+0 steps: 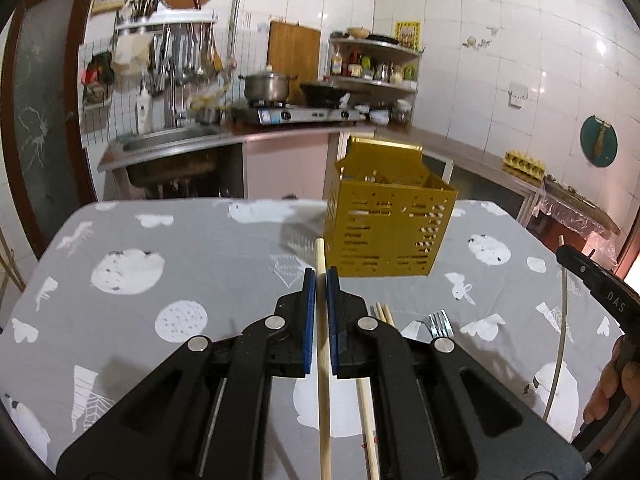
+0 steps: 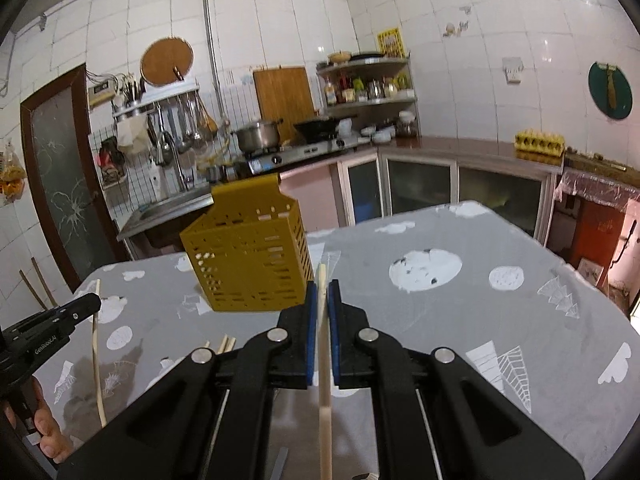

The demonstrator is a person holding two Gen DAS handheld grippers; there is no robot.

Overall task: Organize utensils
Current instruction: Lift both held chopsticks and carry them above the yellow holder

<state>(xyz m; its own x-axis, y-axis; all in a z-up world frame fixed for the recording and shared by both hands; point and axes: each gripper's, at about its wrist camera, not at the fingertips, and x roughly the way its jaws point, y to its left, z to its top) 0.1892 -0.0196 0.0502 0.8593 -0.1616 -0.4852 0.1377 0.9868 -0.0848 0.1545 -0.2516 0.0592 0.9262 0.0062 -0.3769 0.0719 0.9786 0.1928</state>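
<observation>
Chopstick (image 1: 323, 360) pinched in left tool (image 1: 321, 280), yellow holder (image 1: 390, 232) just beyond

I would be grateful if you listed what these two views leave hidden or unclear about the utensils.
- Left wrist view: the forks and loose chopsticks are mostly hidden behind the left gripper.
- Both views: each held chopstick is cut off by the bottom edge.
- Both views: the caddy contents are hidden by its walls.

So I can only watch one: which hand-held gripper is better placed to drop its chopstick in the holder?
Probably the left: its chopstick tip nearly meets the holder, tilted open-side toward it.
</observation>
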